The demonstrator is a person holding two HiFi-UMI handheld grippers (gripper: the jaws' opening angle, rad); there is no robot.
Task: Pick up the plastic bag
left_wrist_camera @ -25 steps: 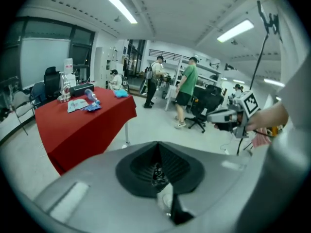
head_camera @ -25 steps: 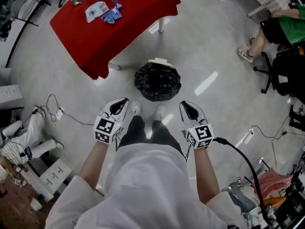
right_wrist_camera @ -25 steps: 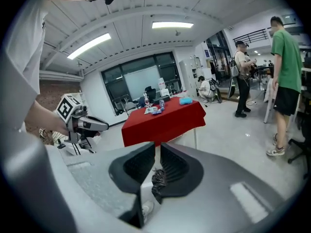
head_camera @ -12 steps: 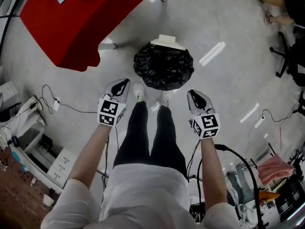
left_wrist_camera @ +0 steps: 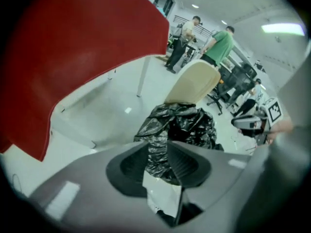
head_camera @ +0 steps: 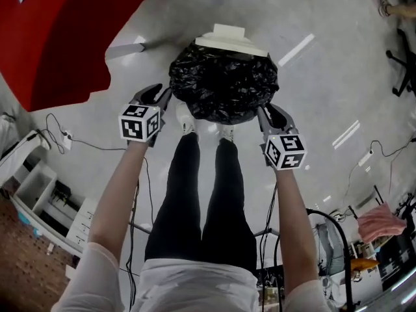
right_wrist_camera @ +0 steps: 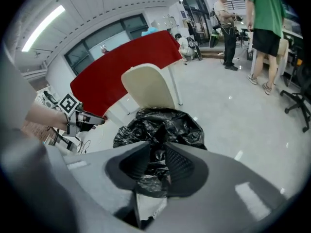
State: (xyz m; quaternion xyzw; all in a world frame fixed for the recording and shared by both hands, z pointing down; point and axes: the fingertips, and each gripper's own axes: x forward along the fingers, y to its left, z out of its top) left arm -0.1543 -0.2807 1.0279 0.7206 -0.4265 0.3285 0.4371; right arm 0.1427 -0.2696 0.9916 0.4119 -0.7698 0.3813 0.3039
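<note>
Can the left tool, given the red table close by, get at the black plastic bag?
Probably yes. The left tool has just been opening, its tips right beside the plastic bag, black plastic showing in its gap; the red table stands off aside.

glossy pale grey floor (head_camera: 325, 77), light streaks reflected. black plastic bag (head_camera: 224, 86) stands on it, cream panel (head_camera: 229, 36) at bag's far side. person's white shoes (head_camera: 185, 119) just beside bag. red-draped tabletop (head_camera: 58, 38) stands near. loose cables (head_camera: 65, 137), white drawer unit (head_camera: 39, 187) at left.
</note>
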